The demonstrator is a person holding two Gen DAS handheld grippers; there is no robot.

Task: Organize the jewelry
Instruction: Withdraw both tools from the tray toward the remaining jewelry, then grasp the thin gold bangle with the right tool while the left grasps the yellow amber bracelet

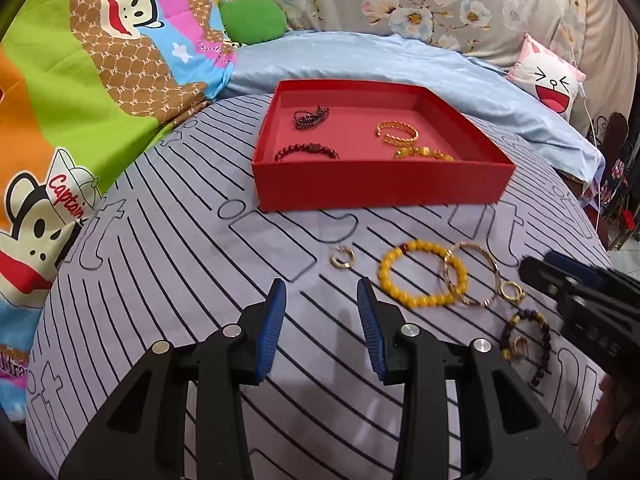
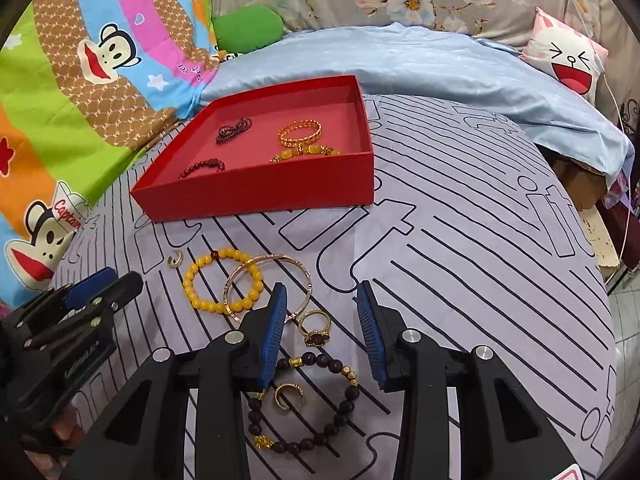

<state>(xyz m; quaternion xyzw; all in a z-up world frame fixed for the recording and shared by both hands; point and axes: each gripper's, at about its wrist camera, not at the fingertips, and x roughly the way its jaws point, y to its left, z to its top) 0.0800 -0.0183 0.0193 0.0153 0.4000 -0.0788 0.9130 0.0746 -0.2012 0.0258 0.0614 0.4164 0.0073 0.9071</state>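
Four pieces already lay in the red box (image 1: 380, 184), and in front of it the yellow bracelet (image 1: 420, 276), bangle (image 2: 268, 284), rings and dark bracelet (image 2: 304, 400) waited, while both my claws (image 1: 322, 320) (image 2: 322, 320) hung partly open, empty.

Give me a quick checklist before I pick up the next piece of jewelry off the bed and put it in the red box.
1. Left hand-held gripper empty, jaws apart: ok.
2. Right hand-held gripper empty, jaws apart: ok.
3. Red box open, floor space free: ok.
4. Gold ring between the right fingers, lying apart from the bangle: ok.
5. Yellow bead bracelet free to lift alone: not ok, gold bangle overlaps it.
6. Small ear cuff clear of the dark bead bracelet: not ok, it lies inside the loop.
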